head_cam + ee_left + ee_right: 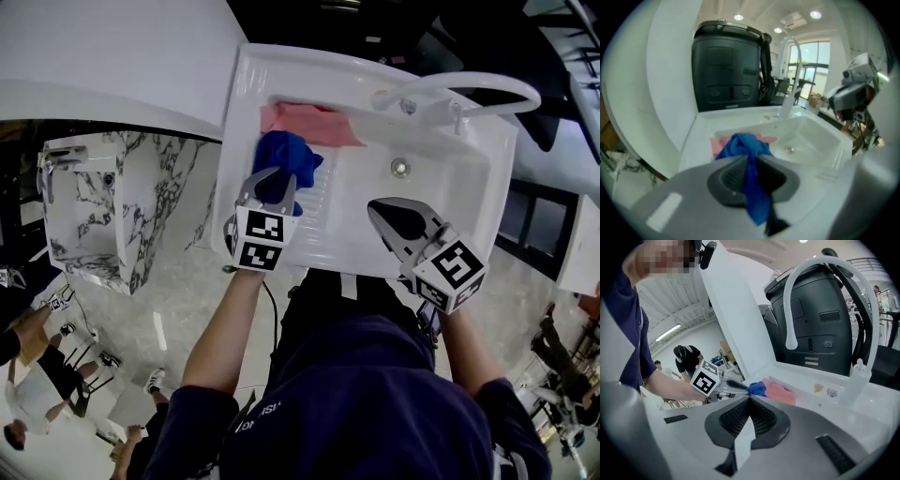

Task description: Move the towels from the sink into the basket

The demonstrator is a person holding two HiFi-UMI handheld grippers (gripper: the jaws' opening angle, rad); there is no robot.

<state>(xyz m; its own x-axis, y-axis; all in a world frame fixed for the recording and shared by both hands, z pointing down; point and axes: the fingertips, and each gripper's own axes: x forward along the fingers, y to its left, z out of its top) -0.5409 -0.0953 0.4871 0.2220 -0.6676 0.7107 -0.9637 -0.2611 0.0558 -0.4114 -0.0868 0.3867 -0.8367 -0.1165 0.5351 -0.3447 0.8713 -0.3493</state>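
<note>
Pinching a fold of the blue towel [286,157], our left gripper [274,187] has its jaws nearly together at the far left of the sink [450,178]. A pink towel [309,124] lies flat just beyond, still in the sink. Our right gripper [380,211], closed and empty, hovers near right. No basket shows.

Soft crumpled blue cloth towel [286,159], flat pink cloth towel [314,124], smooth glossy white rectangular sink [450,202], shiny round metal drain [400,168], glossy white curved tap [469,86], matt grey plastic left gripper [751,160] with dark ribbed pads [731,176], polished grey-veined white marble-look block [94,225].
</note>
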